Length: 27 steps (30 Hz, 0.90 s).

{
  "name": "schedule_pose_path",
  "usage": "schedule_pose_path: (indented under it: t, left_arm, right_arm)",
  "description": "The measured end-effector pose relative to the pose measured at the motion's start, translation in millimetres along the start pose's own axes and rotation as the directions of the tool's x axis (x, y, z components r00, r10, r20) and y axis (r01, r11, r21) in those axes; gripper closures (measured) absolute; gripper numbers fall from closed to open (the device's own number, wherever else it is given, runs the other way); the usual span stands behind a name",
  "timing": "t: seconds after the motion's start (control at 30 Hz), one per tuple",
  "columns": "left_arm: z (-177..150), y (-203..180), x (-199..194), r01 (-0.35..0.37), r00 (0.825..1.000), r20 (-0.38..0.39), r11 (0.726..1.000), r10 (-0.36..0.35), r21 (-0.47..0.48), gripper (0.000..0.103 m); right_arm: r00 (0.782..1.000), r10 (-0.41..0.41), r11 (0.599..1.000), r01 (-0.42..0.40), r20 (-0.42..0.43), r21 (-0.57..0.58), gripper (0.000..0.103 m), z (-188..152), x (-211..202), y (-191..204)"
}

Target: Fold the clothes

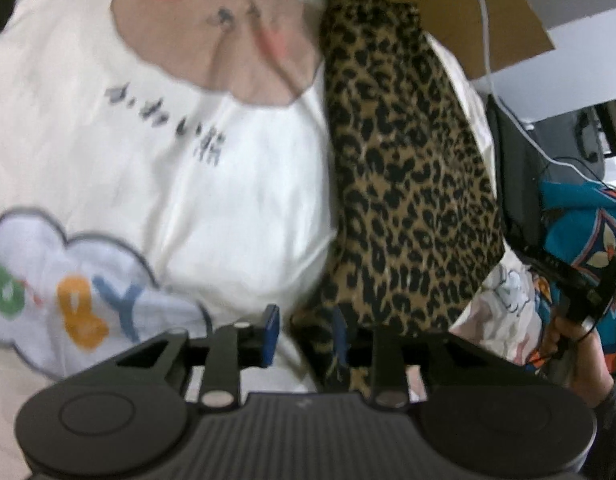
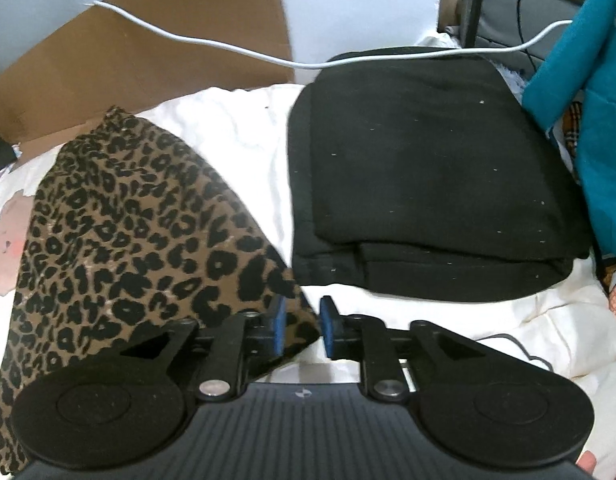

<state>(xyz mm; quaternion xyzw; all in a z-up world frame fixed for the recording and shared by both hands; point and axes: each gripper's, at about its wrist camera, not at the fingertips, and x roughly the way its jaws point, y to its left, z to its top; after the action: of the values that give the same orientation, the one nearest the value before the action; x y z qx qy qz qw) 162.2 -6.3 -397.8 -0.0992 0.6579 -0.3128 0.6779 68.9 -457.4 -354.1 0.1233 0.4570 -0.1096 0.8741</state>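
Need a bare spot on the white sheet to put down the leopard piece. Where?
Free: the sheet strip below the folded black garment, right of the leopard garment; also the wedge between those two. Crowded: right edge, teal fabric; far edge, cardboard and cable.

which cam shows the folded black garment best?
Right wrist. The black garment lies in plain view there, folded, on the white sheet, beside the leopard-print cloth. The left wrist view catches only a dark sliver past the leopard cloth's edge, too little to tell the folds.
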Motion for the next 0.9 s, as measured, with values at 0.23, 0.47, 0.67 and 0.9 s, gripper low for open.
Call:
schedule_pose_path:
  t: [0.23,0.47,0.67,0.9]
  left_arm:
    - [4.4,7.3,18.7,0.040,0.999,-0.002,0.999,-0.040,0.004,0.066]
    - [-7.3,10.4,30.1,0.094,0.996,-0.008,0.994,-0.093,0.050,0.060]
    - [-12.8,7.3,27.0,0.119,0.993,0.000,0.989,-0.120,0.083,0.058]
    - [-15.9,11.9,14.0,0.230,0.973,-0.018,0.971,-0.229,0.057,0.069]
  right_arm:
    - [1.000,0.030,0.999,-0.030,0.005,-0.012,0.065,-3.0,-1.2,8.4]
    - [0.999,0.044,0.999,-0.044,-0.006,-0.006,0.064,-2.7,3.3,9.8]
    - [0.999,0.049,0.999,-0.049,-0.008,0.006,0.064,-4.2,2.6,6.0]
    - [0.998,0.058,0.998,-0.058,-0.010,0.022,0.064,-11.1,1.3,4.0]
